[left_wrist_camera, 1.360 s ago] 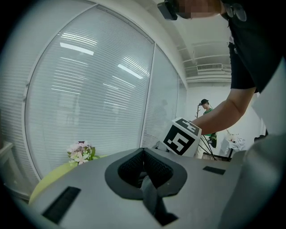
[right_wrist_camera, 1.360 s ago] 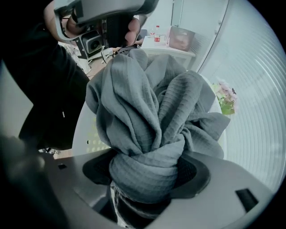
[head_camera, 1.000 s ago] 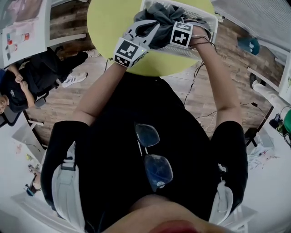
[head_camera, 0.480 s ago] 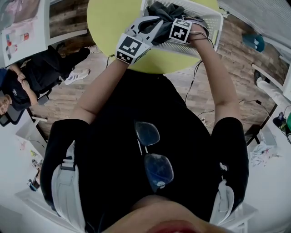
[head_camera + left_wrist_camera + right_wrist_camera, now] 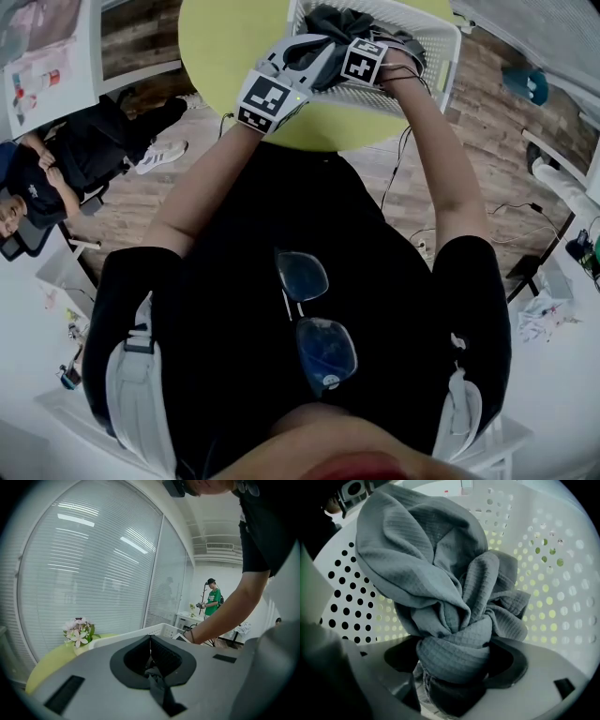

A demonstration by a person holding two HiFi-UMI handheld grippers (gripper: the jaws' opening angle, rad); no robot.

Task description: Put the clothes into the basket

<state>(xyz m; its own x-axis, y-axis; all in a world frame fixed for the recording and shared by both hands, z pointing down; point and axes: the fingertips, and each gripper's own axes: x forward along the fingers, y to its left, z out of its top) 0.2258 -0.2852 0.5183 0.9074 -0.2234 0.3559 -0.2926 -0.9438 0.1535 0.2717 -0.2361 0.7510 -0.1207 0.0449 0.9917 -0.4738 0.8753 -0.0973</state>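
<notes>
As it sinks into the basket, the right claw has been widening, seemingly pinching the garment.

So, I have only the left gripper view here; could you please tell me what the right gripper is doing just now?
Observer: The right gripper points down inside the white perforated plastic basket. A wad of the grey waffle-textured garment fills its jaws, which have just been opening.
Operator: Thank you. Is the dark strip pinched in my jaws part of that garment?
Observer: It appears so. In the head view the left gripper meets the garment's edge by the basket's near rim.
</notes>
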